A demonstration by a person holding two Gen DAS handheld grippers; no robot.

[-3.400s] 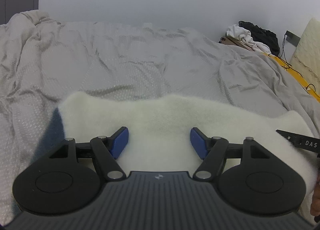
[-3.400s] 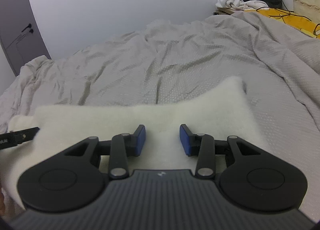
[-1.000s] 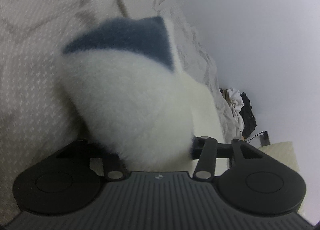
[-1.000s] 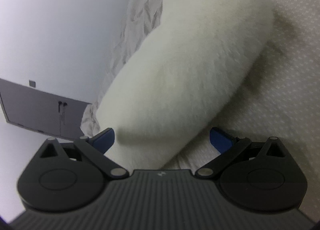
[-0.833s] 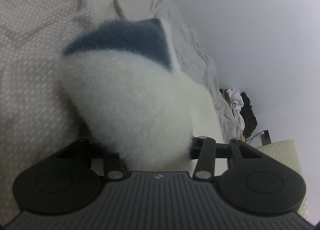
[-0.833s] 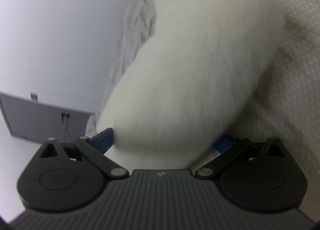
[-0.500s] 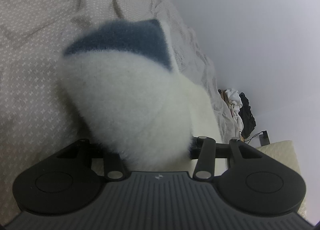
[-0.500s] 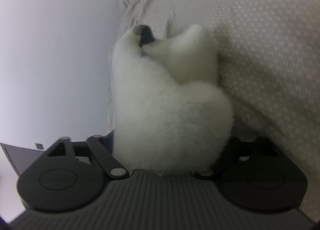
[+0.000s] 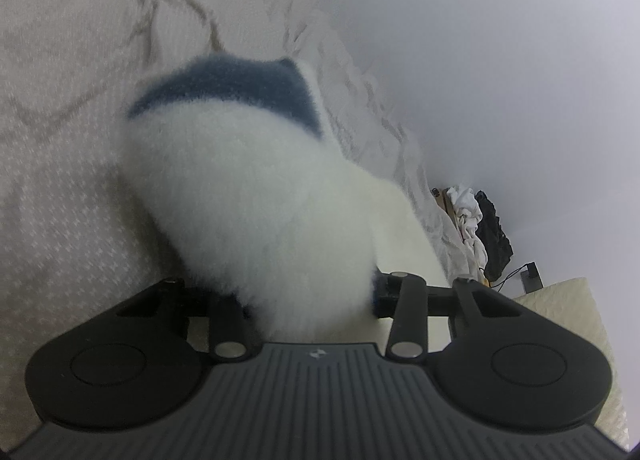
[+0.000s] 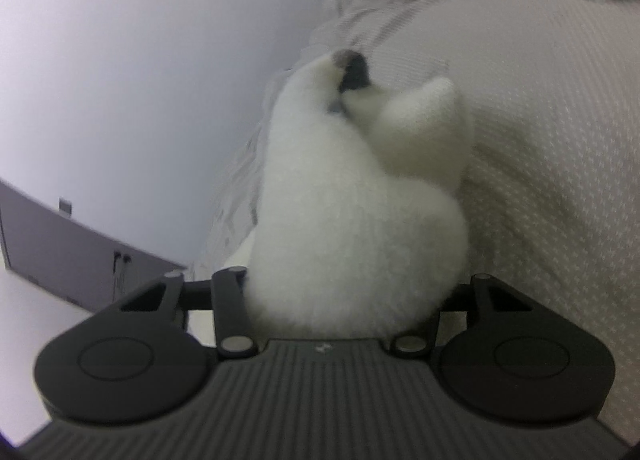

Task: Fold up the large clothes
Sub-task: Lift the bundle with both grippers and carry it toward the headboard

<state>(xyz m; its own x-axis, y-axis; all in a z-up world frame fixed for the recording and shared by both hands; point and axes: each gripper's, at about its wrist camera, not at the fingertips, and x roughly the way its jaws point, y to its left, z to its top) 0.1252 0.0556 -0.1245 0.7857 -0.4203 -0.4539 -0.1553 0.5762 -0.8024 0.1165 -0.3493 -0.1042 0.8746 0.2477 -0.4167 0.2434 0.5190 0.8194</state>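
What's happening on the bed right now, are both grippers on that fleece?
Yes. A person is folding a white fleece with a blue patch on a grey bedspread. The left gripper has a thick bunch of fleece between its jaws, which are closing. The right gripper has another bunch between its jaws, also closing. The fleece is bundled up between them, not laid flat. A pile of clothes sits at the far end.

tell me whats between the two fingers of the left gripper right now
A bunched fold of the white fleece garment fills the left gripper, whose jaws are closing on it. The left wrist view shows it.
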